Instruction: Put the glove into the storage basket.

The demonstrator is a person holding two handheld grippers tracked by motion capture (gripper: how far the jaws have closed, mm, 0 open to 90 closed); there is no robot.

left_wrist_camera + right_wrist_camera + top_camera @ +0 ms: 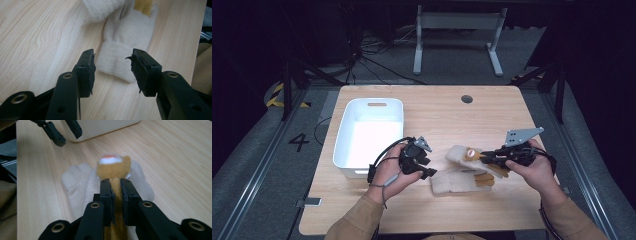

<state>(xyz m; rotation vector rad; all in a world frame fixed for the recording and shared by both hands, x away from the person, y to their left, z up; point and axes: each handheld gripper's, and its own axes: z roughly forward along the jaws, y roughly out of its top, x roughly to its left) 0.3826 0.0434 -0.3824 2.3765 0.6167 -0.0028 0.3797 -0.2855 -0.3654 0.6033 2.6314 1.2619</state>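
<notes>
Lying near the desk's (452,210) front edge, right of the white bin (369,132), the cream gloves (459,180) are worked from both ends. A tan fingertip (115,182) is clamped by the right hand-held gripper (117,185), apparently to lift it; the left hand-held gripper (112,65) is held apart around a cuff (116,63), untouched, ready to grip.

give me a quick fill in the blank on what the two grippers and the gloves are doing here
1. The right gripper is shut on the ____ part of one cream glove.
2. The left gripper hangs with open jaws above the ribbed ____ of the other glove.
3. The white bin sits on the wooden table on the side of the person's ____ hand.

Missing words: tan; cuff; left
</notes>
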